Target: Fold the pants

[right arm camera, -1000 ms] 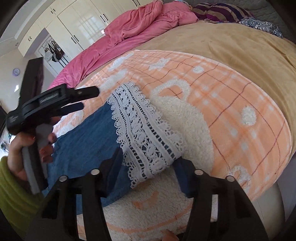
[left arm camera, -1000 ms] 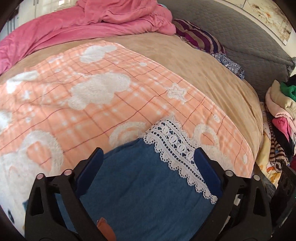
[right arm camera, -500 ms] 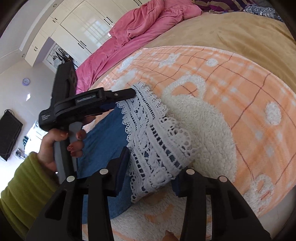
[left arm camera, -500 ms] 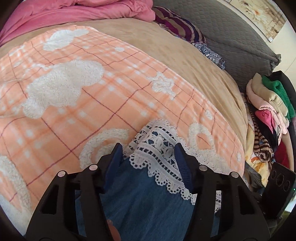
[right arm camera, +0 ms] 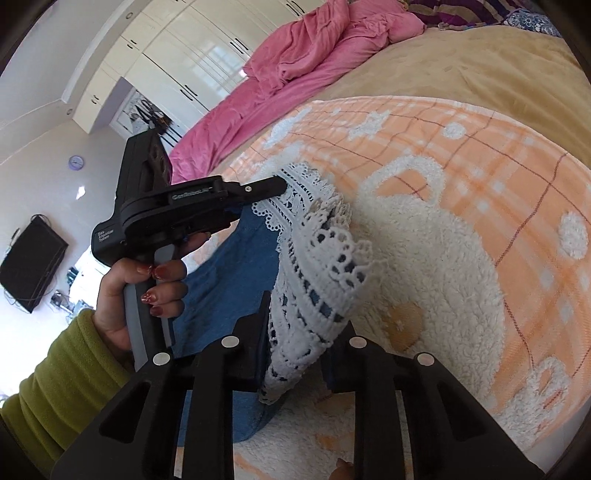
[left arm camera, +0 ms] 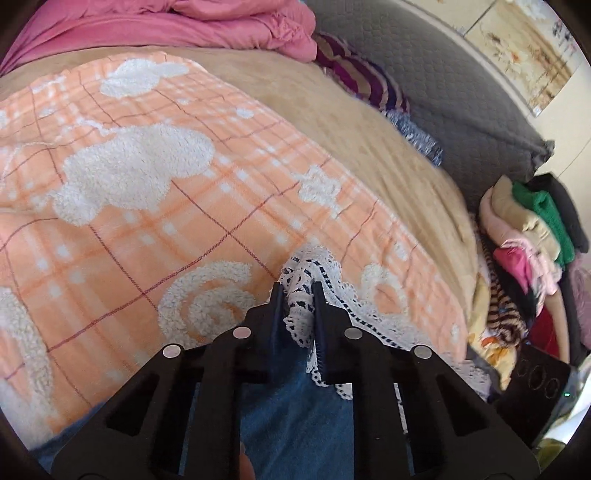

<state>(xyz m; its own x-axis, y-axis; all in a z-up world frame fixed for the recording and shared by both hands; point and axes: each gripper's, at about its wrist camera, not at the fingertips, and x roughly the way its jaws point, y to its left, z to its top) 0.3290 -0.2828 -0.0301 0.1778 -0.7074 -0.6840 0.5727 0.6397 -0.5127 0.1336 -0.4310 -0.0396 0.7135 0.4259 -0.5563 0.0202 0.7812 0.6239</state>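
The left gripper (left arm camera: pixel 298 291) is closing, its jaws pinching the white lace hem (left arm camera: pixel 301 295) of the blue pants (left arm camera: pixel 295 413). The right gripper (right arm camera: pixel 301 332) is closing too, bunching lace at the hem's other corner. The pants lie on an orange checked blanket (right arm camera: pixel 461 177) over the bed (left arm camera: pixel 354 125).

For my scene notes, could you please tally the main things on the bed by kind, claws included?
Pants: 1, blue with a white lace hem
Blankets: 2, orange checked and pink
Claws: 2, left claw and right claw, both closing on the lace hem
Total: 5
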